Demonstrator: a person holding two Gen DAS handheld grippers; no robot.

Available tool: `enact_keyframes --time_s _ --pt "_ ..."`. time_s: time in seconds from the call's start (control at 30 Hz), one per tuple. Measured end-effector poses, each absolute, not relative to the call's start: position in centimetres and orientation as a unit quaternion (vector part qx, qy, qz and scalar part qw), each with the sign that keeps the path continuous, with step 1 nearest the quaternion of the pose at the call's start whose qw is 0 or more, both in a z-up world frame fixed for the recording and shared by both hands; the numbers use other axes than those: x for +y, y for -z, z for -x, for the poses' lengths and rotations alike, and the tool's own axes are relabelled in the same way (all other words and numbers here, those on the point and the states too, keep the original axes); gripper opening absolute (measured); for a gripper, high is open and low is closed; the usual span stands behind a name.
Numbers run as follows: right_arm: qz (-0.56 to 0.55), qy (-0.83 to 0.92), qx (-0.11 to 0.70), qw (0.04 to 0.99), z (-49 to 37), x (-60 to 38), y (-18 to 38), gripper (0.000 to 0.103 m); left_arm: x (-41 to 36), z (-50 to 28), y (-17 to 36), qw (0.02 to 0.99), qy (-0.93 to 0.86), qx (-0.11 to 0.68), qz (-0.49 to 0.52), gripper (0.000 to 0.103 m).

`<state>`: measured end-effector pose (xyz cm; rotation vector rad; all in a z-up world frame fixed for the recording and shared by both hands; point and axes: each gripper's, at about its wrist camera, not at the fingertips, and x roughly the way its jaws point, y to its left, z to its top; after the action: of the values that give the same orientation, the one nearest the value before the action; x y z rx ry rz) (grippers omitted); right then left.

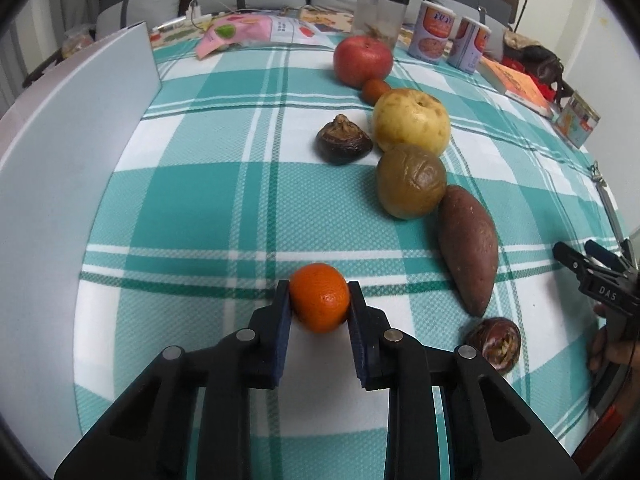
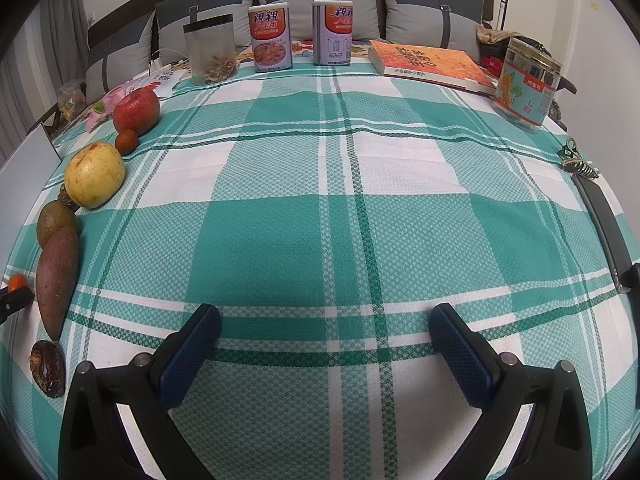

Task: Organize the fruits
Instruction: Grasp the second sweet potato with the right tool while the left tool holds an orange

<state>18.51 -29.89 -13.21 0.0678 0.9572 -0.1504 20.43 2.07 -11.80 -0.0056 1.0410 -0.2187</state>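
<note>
My left gripper is shut on a small orange tangerine, just above the checked tablecloth. A row of produce runs away to its right: a red apple, a small reddish fruit, a yellow pear, a wrinkled green-brown fruit, a sweet potato and a dark dried fruit. Another dark dried fruit lies left of the pear. My right gripper is open and empty over bare cloth; the row lies at its far left, with the apple and sweet potato.
A white board stands along the left. Two cans, a clear jar, an orange book and a glass jar stand at the back. A hair clip and dark flat object lie at right.
</note>
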Motion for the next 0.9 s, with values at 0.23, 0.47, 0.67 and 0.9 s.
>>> enact_keyframes --time_s 0.23,0.47,0.67,0.9 --pt "-0.154 -0.100 0.527 0.830 -21.4 -25.3 9.1 0.091 4.1 -18.8 10.8 0.852 0.103 0.513 0.021 0.027" --pt "-0.078 -0.127 0.615 0.774 -26.6 -14.4 9.1 0.068 4.9 -17.5 10.4 0.843 0.096 0.528 0.029 0.027" --pt "-0.056 -0.103 0.649 0.752 -27.9 -12.5 11.1 0.041 6.2 -17.0 11.0 0.834 0.088 0.543 0.048 0.026" --pt "-0.085 -0.116 0.625 0.767 -25.4 -16.7 8.3 0.041 5.3 -15.2 10.1 0.831 0.112 0.545 0.023 0.026"
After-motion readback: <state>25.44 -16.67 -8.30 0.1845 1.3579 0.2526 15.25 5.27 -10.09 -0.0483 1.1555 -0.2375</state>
